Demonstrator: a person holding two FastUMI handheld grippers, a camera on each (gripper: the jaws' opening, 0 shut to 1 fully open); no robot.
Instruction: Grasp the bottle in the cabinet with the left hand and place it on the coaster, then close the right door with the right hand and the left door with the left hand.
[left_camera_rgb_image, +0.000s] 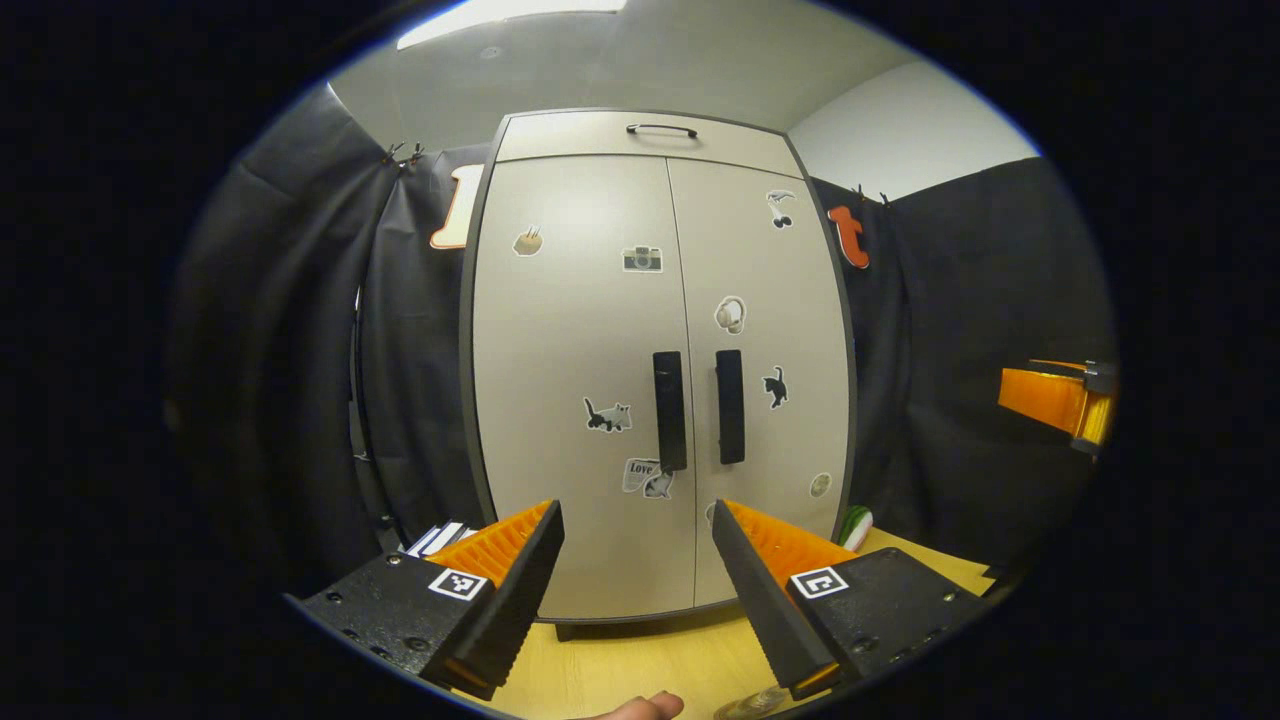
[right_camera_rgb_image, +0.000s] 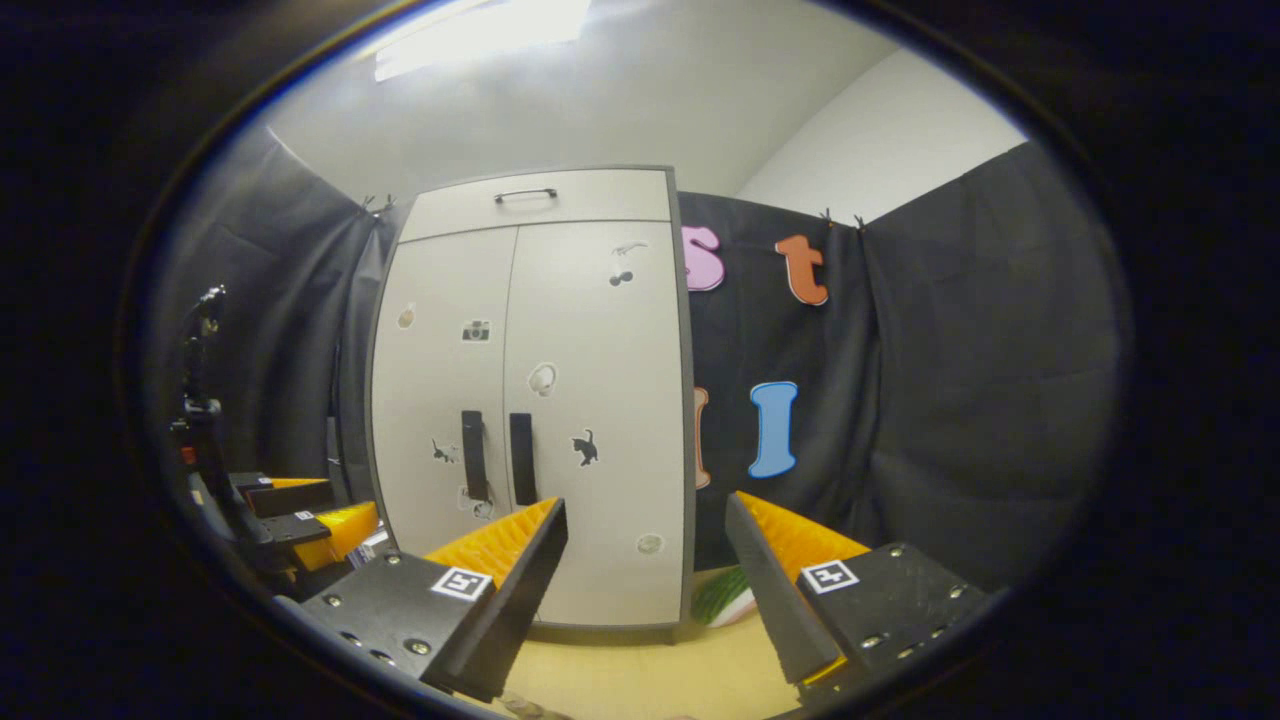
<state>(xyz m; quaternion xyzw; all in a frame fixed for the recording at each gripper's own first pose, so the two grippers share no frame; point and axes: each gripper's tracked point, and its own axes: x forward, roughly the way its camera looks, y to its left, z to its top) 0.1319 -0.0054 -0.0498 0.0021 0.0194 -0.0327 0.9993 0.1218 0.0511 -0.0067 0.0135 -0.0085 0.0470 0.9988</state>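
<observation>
Both cabinet doors (left_camera_rgb_image: 660, 380) sit shut at frame centre, handles (left_camera_rgb_image: 669, 410) side by side, so the doors seem done. We hold the left tongs (left_camera_rgb_image: 637, 590) wide apart and empty, squared to the cabinet, backed off over the surface (left_camera_rgb_image: 640, 660). The right tongs (right_camera_rgb_image: 645, 590) are likewise spread, gripping nothing. A glassy rim at bottom edge may be the bottle (left_camera_rgb_image: 750, 706); we cannot tell about the coaster.

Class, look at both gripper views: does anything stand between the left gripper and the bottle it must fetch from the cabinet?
Yes. Both cabinet doors are shut, so they stand between the open left gripper and the cabinet's inside; no bottle can be seen. The two dark handles meet at the middle seam, straight ahead of the gripper.
</observation>
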